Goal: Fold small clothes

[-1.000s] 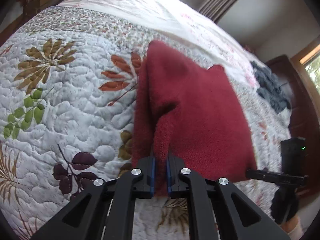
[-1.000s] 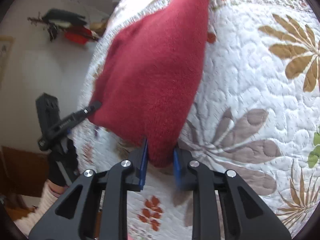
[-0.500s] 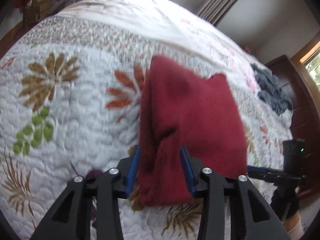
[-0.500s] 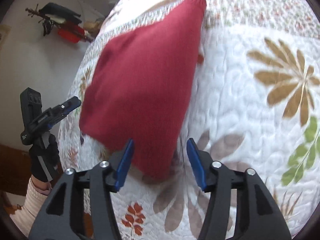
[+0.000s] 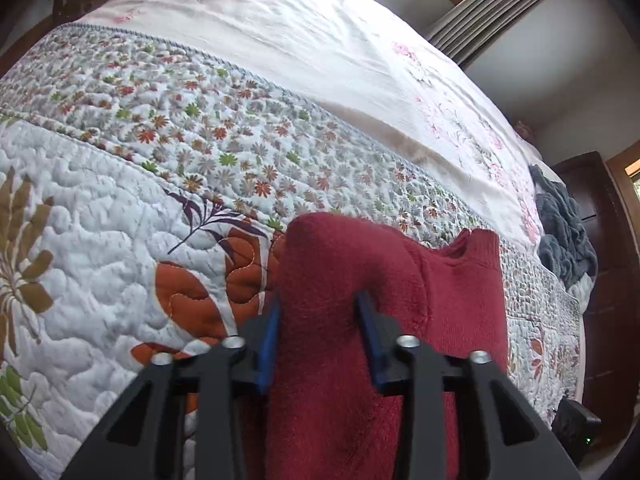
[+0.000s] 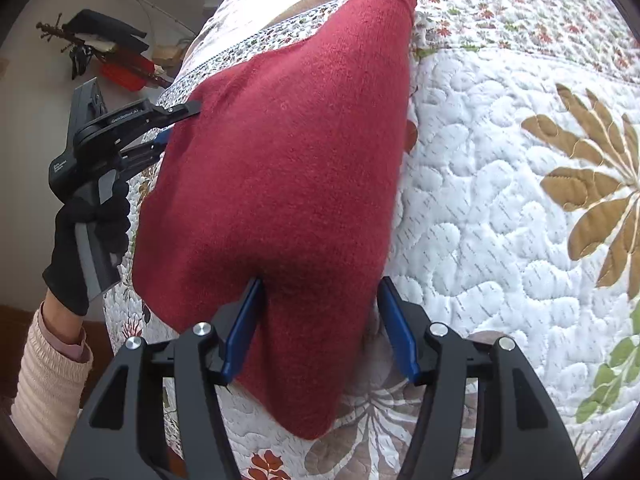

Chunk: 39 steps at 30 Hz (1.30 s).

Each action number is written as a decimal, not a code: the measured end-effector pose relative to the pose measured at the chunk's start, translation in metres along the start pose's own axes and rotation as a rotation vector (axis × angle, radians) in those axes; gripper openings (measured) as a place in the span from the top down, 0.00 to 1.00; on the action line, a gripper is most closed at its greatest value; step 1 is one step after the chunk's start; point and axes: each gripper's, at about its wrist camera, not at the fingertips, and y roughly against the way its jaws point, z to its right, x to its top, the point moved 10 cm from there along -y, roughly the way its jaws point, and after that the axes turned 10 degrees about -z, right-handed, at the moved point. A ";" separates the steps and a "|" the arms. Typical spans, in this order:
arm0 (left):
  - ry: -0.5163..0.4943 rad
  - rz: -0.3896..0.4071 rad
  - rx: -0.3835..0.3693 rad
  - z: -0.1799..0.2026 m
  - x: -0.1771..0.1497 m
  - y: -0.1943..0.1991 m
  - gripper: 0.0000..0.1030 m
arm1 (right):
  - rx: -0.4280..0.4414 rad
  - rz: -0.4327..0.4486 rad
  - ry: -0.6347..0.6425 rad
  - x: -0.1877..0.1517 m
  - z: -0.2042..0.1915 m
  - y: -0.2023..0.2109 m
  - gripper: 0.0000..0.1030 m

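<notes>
Two grippers were spread wide when I looked through the wrist cameras, and neither was pinching anything. My left gripper (image 5: 318, 320) had its blue pads parted, one on each side of a raised ridge of the red sweater (image 5: 360, 320); the knit filled the gap between them, but I could not tell whether either pad touched it. My right gripper (image 6: 320, 320) stood likewise released, its blue-lined fingers (image 6: 240, 332) splayed to both sides of the sweater's near corner, which ran down to a point below and between them.

From the right wrist camera the red sweater (image 6: 288, 168) lay folded on the quilt (image 6: 480, 208), a ribbed cuff or hem at its far end, close to the quilt's floral border. Across the garment I could see my left gripper (image 6: 176, 120) at the sweater's far edge, held by a hand in a black glove (image 6: 92, 232) with a cream ribbed sleeve (image 6: 44, 380) below it.

From the left wrist camera the quilt (image 5: 100, 220) showed large leaf prints beside the sweater and a band of small flowers beyond it, then a pale sheet (image 5: 300, 48). Some dark grey cloth (image 5: 564, 232) lay bunched at the bed's far right edge, well apart from the sweater.
</notes>
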 end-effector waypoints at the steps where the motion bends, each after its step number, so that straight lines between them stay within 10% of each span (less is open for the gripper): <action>1: -0.003 0.028 -0.008 0.002 0.001 0.007 0.86 | 0.004 0.002 0.000 0.000 0.000 0.000 0.43; 4: -0.007 0.124 -0.002 -0.001 0.000 0.033 0.88 | 0.001 0.008 0.011 -0.004 -0.002 -0.001 0.42; 13: 0.060 0.003 0.025 -0.035 -0.011 -0.006 0.86 | -0.007 -0.008 -0.008 0.001 -0.007 -0.017 0.40; 21: -0.037 0.135 0.060 -0.002 -0.041 0.075 0.78 | -0.025 0.069 0.020 -0.004 -0.021 0.021 0.39; 29: -0.154 0.012 0.073 0.017 -0.136 0.062 0.73 | -0.086 0.024 0.023 -0.033 -0.016 0.008 0.40; 39: -0.131 -0.071 0.079 -0.011 -0.152 0.033 0.75 | -0.106 -0.014 0.006 -0.046 0.000 -0.013 0.37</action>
